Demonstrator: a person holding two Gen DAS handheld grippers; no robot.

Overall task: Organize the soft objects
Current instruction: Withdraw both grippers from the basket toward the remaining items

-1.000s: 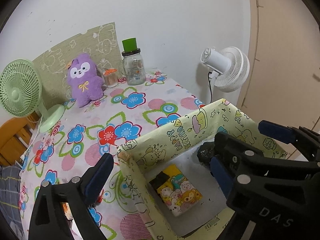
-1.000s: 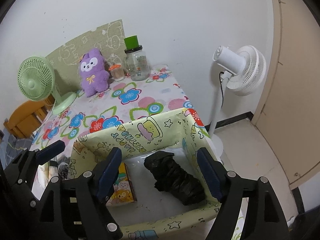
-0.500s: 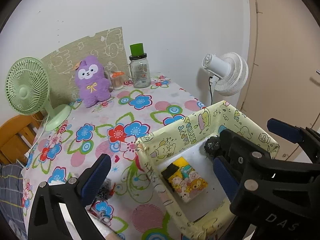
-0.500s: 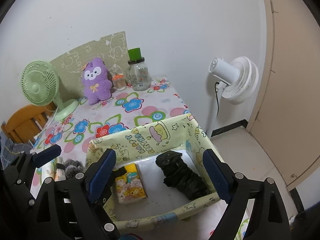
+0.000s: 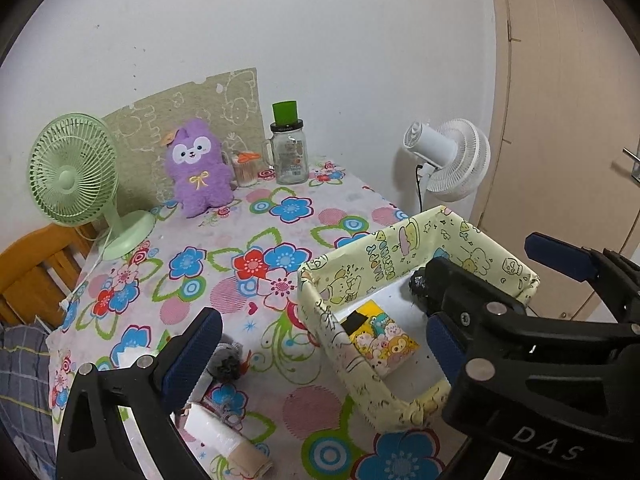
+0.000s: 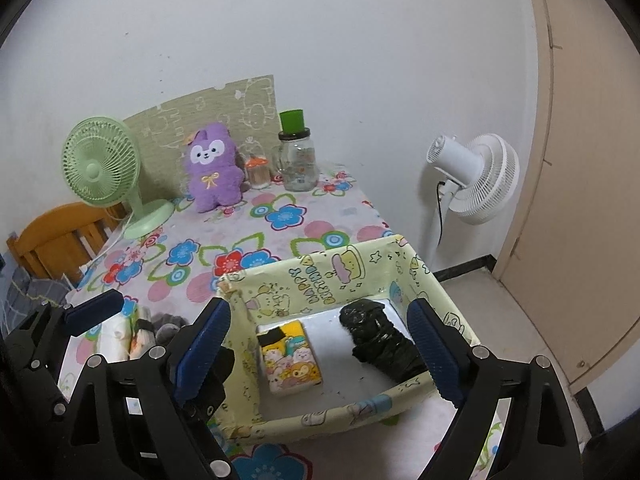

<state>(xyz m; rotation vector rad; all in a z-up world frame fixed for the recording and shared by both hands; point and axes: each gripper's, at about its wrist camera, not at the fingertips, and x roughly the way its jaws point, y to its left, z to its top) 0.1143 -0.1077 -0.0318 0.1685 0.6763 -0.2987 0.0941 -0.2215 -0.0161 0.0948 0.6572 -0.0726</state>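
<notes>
Right claw [image 6: 320, 344] wide, empty above yellow cartoon-print box [image 6: 320, 276]; black crumpled bag [image 6: 376, 336] inside, apparently released. Left claw [image 5: 320, 344] wide, empty.

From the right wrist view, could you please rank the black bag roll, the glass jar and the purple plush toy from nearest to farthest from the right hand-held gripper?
1. Black bag roll: inside the box, beside the right finger of the right hand-held gripper.
2. Glass jar and purple plush toy: both at the table's far edge by the wall, too close to call.
</notes>
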